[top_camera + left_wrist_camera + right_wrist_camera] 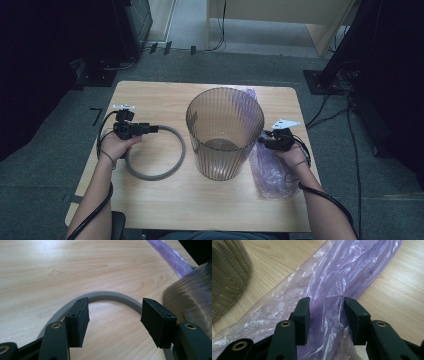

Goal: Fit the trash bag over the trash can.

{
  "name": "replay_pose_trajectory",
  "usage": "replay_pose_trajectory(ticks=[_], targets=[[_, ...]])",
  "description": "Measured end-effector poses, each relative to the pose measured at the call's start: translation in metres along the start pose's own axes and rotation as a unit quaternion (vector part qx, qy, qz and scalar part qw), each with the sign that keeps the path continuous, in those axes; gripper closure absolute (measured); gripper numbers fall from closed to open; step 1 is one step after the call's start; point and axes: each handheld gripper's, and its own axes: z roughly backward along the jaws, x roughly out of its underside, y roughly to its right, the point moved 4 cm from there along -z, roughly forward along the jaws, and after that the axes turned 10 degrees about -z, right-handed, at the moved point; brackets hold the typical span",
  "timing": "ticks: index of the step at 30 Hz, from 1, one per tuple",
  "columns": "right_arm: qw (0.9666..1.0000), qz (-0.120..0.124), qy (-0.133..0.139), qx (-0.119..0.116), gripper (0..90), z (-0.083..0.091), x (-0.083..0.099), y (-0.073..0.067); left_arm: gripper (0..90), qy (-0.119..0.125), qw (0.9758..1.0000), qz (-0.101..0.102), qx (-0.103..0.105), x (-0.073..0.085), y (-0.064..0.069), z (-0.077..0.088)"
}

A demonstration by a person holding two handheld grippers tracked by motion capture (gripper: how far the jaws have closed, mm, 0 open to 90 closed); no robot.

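high view: ribbed see-through bin (225,132) stands upright mid-table (165,195), unlined. purple bag (272,172) lies flat on the table to its right, one end running behind the bin. grey ring (155,152) lies flat to the left of the bin, apart from it. left gripper (152,129) hovers over the ring's top edge, right gripper (261,141) sits on the bag, just beside the bin wall. so lining the bin looks barely started: bag not opened, not over the rim, ring not fitted. inside the bin there's maybe a small dark patch at the bottom, could just be the base seen through the plastic, can't tell.

left gripper view: jaws spread wide, nothing between them. ring (110,295) arcs across the table (75,265) past the tips, not touched. bin wall (190,297) blurred at right, bag strip (172,258) beyond it.

right gripper view: jaws straddle a gathered fold of the bag (332,285), film bunched between the pads (303,320), looks pinched or nearly so, grasp is just forming. bin (227,277) at upper left.
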Motion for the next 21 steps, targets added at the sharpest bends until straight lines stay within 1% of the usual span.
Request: replay_pose_trajectory(ticks=[1, 3, 4, 6, 7, 8, 10, 11, 12, 13, 14, 15, 16, 17, 18, 20, 21], targets=[[1.0000, 0.003, 0.001, 0.000, 59.1, 0.000, 0.000, 0.000, 39.1, 0.001, 1.0000, 0.003, 0.003, -0.002, 0.000, -0.001], [1.0000, 0.003, 0.000, -0.001, 59.3, 0.000, 0.000, 0.000, 39.1, 0.003, 1.0000, 0.004, 0.005, -0.004, 0.000, -0.001], [1.0000, 0.005, -0.004, -0.005, 60.4, 0.000, -0.001, 0.000, 39.0, -0.003, 0.9999, 0.005, 0.011, -0.010, 0.000, -0.005], [0.9999, 0.006, -0.004, -0.010, 61.5, -0.001, -0.002, 0.001, 39.1, -0.011, 0.9999, -0.003, 0.006, -0.014, 0.001, -0.010], [0.9999, 0.006, -0.004, -0.010, 61.5, -0.001, -0.002, 0.001, 39.3, -0.011, 0.9999, -0.003, 0.006, -0.014, 0.001, -0.010], [0.9999, 0.008, -0.004, -0.014, 63.0, -0.002, -0.002, 0.001, 39.2, -0.005, 0.9998, 0.000, 0.018, -0.019, 0.003, -0.014], [0.9998, 0.009, -0.001, -0.015, 65.9, -0.003, -0.003, 0.002, 39.2, -0.007, 0.9998, -0.004, 0.017, -0.022, 0.005, -0.018], [0.9998, 0.009, -0.001, -0.015, 65.9, -0.003, -0.003, 0.002, 39.2, -0.007, 0.9998, -0.004, 0.017, -0.022, 0.005, -0.018], [0.9998, 0.008, -0.001, -0.016, 69.5, -0.003, -0.004, 0.003, 39.2, -0.013, 0.9997, -0.004, 0.020, -0.025, 0.007, -0.022], [0.9999, 0.006, -0.001, -0.016, 70.8, -0.003, -0.004, 0.003, 39.1, -0.014, 0.9997, -0.003, 0.020, -0.026, 0.008, -0.024], [0.9999, 0.004, -0.001, -0.014, 72.1, -0.003, -0.004, 0.004, 39.1, -0.012, 0.9997, -0.007, 0.018, -0.027, 0.010, -0.026], [0.9999, -0.003, -0.003, -0.012, 75.1, -0.003, -0.005, 0.004, 39.1, -0.013, 0.9997, -0.011, 0.018, -0.028, 0.011, -0.027], [0.9998, -0.014, -0.007, -0.012, 78.9, -0.003, -0.006, 0.004, 39.1, -0.011, 0.9998, -0.010, 0.015, -0.028, 0.012, -0.027], [0.9997, -0.016, -0.013, -0.011, 82.2, -0.003, -0.006, 0.004, 39.1, -0.008, 0.9999, -0.010, 0.008, -0.029, 0.013, -0.027], [0.9996, -0.019, -0.017, -0.011, 84.5, -0.002, -0.007, 0.005, 39.1, -0.001, 0.9999, -0.013, 0.005, -0.029, 0.015, -0.027], [0.9989, -0.029, -0.031, -0.020, 86.7, -0.001, -0.008, 0.004, 39.2, -0.004, 0.9997, -0.020, 0.013, -0.028, 0.018, -0.027], [0.9984, -0.036, -0.035, -0.026, 87.7, 0.000, -0.009, 0.004, 39.1, -0.012, 0.9996, -0.021, 0.015, -0.027, 0.019, -0.027]])
